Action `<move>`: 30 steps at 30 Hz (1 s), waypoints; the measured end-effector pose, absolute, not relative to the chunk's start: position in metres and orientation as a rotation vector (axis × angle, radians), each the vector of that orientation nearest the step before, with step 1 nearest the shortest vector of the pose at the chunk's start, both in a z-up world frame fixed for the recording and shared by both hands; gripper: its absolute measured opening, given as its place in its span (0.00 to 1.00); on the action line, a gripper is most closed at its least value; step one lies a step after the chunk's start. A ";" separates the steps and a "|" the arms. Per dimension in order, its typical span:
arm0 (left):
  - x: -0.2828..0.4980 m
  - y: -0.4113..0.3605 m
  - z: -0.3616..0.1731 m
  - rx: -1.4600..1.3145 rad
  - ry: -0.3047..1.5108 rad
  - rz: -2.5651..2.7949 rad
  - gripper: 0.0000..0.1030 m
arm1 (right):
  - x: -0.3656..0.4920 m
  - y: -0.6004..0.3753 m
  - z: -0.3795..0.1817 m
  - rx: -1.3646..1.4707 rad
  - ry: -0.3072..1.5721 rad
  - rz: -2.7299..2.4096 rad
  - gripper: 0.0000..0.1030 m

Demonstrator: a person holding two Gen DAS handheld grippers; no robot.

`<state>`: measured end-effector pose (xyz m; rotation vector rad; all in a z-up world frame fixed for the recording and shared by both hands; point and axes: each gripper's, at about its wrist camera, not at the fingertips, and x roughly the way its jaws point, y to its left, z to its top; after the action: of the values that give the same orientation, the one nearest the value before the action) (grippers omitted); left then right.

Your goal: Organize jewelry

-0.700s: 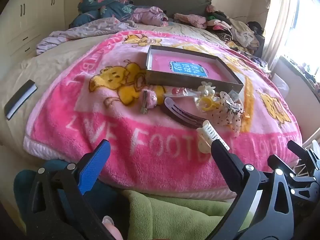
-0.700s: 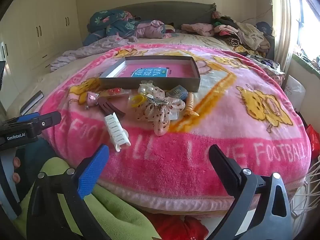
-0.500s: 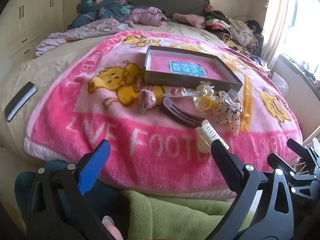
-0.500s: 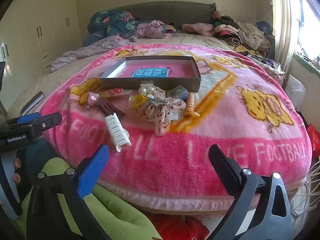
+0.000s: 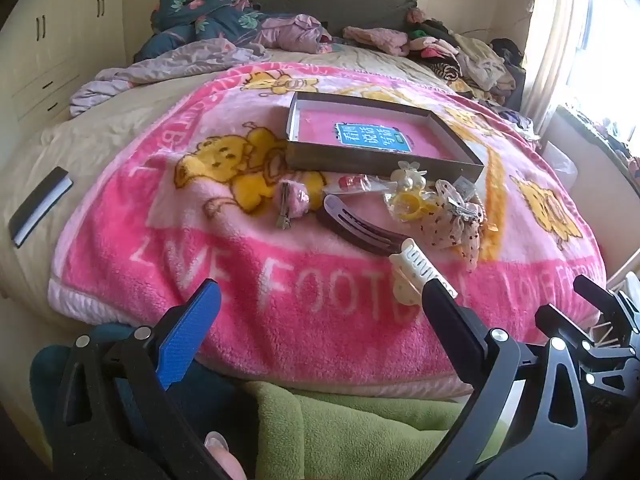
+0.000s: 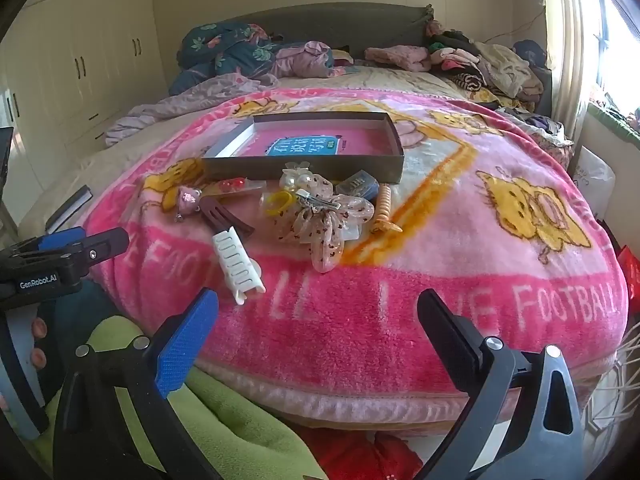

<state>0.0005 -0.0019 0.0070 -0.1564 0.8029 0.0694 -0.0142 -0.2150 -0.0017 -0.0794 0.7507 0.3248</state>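
Fleecy pink blanket [image 6: 440, 300] over bed; shallow cardboard box [image 6: 312, 164], ribbed white clip [image 5: 416, 270] partly hidden. Your left tongs [image 5: 320, 304] and right tongs [image 6: 318, 312] gape wide, empty.

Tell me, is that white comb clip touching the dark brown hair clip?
Touching. In the right wrist view the white comb clip has its far end lying against the dark brown hair clip, with no blanket showing between them.

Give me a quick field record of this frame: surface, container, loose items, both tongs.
surface: pink blanket on a bed
container: shallow open box, blue card inside, no accessories in it
loose items: white claw clip, dark brown clip, dotted bow, yellow ring, orange spiral tie
left tongs: open, empty
right tongs: open, empty
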 end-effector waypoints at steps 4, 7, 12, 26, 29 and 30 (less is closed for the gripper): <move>0.001 -0.003 0.006 -0.151 0.802 0.072 0.90 | -0.016 -0.214 -0.002 -0.078 0.751 0.328 0.94; 0.001 -0.003 0.006 -0.149 0.803 0.072 0.90 | -0.017 -0.215 -0.001 -0.075 0.752 0.329 0.94; 0.000 -0.003 0.006 -0.148 0.802 0.072 0.90 | -0.017 -0.216 -0.002 -0.074 0.751 0.331 0.94; 0.000 -0.003 0.006 -0.146 0.801 0.071 0.90 | -0.017 -0.217 -0.001 -0.068 0.752 0.332 0.94; 0.000 -0.003 0.006 -0.147 0.800 0.070 0.90 | -0.016 -0.217 -0.001 -0.068 0.753 0.333 0.94; 0.000 -0.003 0.006 -0.147 0.799 0.069 0.90 | -0.016 -0.217 -0.001 -0.068 0.753 0.332 0.94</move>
<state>0.0001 -0.0033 0.0061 -0.1475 0.7994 0.0692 -0.0157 -0.2171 -0.0011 -0.0679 0.7528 0.3319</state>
